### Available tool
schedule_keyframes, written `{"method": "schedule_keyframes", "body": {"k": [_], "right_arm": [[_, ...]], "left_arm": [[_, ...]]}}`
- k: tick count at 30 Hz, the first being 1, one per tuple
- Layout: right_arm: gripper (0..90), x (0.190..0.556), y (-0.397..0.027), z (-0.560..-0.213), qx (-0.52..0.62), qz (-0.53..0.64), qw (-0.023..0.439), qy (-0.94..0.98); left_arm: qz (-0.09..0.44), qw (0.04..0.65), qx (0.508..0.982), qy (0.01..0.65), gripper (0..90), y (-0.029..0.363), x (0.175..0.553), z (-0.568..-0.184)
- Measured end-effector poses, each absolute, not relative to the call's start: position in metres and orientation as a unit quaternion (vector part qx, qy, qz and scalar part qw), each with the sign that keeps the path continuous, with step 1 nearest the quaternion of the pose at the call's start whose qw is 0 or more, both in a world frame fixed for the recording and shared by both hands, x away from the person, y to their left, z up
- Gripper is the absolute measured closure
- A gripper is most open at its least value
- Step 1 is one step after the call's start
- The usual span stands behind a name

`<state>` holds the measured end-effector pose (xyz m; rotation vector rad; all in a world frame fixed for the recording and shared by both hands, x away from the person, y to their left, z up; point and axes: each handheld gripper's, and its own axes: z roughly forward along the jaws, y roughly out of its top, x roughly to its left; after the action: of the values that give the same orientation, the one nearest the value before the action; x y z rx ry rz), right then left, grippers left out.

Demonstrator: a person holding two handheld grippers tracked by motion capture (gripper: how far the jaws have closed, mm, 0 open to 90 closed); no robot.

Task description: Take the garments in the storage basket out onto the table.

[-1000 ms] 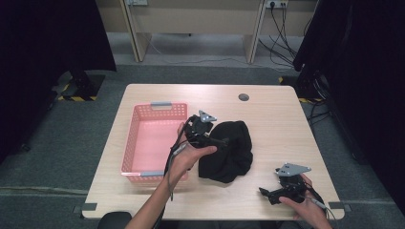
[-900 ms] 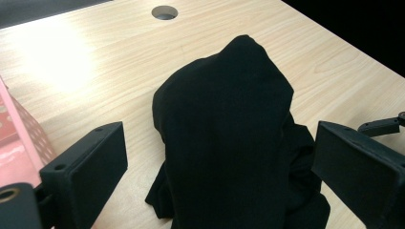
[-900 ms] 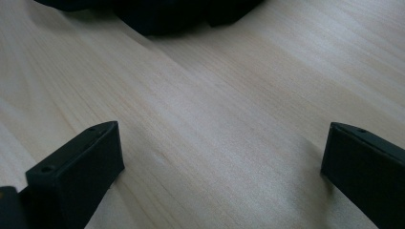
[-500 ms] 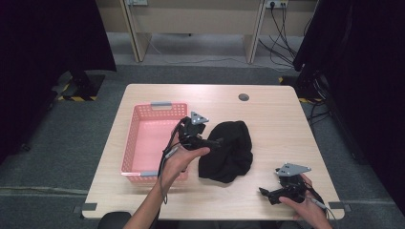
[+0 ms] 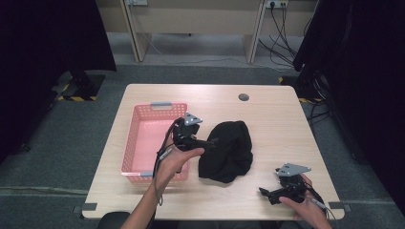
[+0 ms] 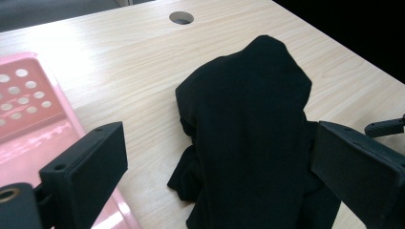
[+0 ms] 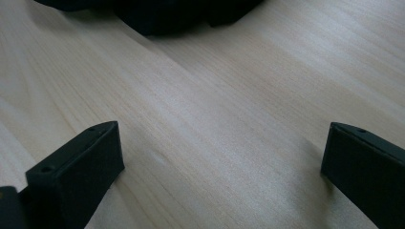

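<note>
Pale wood grain runs across the table [image 5: 267, 119], which has a small round cable hole [image 5: 243, 97] near its far edge. On its left half sits a pink plastic basket [image 5: 138, 143] with perforated walls and grey handles at the two ends — as far as the high view shows, its floor is bare. Just right of the basket lies a black garment [image 5: 229, 150], bunched into a rumpled heap flat on the wood, close to the basket but apart from it.

From the person's side, the left hand [image 5: 177, 160] reaches over the basket's near right corner, holding the left gripper [image 5: 212, 141] pointed toward the cloth. In the left gripper view its jaws stand wide apart, with the black garment [image 6: 248, 133] humped between and beyond them; the cloth isn't pinched, and whether a jaw brushes it I can't make out. The basket's pink rim [image 6: 28, 109] shows at that view's left.

Well apart, near the table's front right corner, the right gripper [image 5: 264, 192] rests low in the right hand [image 5: 301, 202] — jaws spread wide over bare wood, gripping nothing, the garment's edge [image 7: 157, 14] lying farther off.
</note>
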<state>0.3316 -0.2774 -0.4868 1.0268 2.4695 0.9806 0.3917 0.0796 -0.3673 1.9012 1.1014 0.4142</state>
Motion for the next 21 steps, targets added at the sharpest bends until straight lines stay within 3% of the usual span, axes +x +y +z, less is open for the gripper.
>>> {"method": "schedule_keyframes", "body": {"k": [21], "right_arm": [[0.8, 0.332, -0.277, -0.487, 0.357, 0.340, 0.147, 0.857]], "left_arm": [[0.172, 0.445, 0.752, 0.455, 3.9, 0.103, 0.387, -0.372]]}}
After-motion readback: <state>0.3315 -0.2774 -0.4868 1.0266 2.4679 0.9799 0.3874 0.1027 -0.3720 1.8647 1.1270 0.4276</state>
